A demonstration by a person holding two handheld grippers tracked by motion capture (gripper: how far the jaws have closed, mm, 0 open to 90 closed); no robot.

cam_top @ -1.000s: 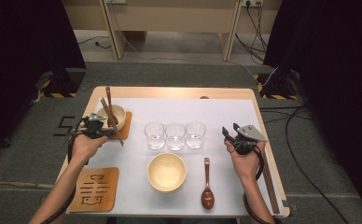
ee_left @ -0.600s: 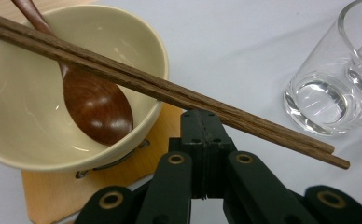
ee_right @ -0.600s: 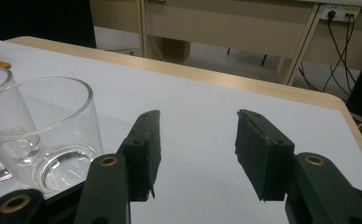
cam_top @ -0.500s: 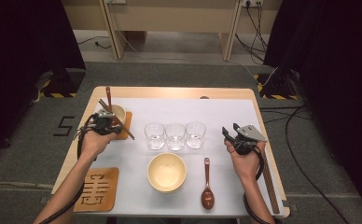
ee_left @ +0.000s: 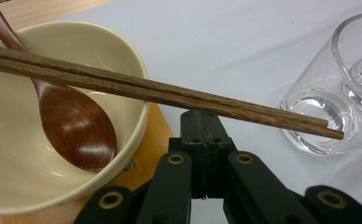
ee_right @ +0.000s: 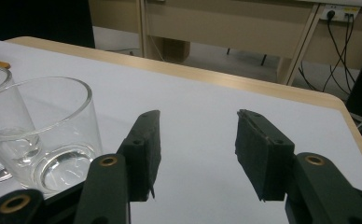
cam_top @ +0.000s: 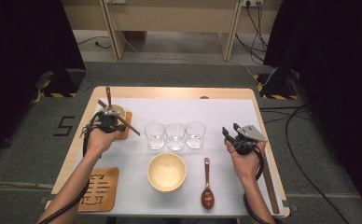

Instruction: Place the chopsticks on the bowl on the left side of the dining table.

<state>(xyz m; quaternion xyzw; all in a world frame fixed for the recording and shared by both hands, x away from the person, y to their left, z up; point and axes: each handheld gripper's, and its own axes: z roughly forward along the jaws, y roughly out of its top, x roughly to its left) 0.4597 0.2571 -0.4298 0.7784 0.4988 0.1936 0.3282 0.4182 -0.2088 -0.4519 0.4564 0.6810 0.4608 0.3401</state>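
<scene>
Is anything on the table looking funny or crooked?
Yes. The chopsticks lie slanted across the rim of the small bowl, one end sticking out toward a glass. The shut left hand-held gripper sits just under them. Nothing is spilled or broken.

Wooden table (cam_top: 263, 140); white mat (cam_top: 170, 109) spread over top.

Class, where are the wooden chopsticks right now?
In the high view, the chopsticks are at the table's far left, clamped in the left gripper, crossing the small bowl holding a spoon.
</scene>
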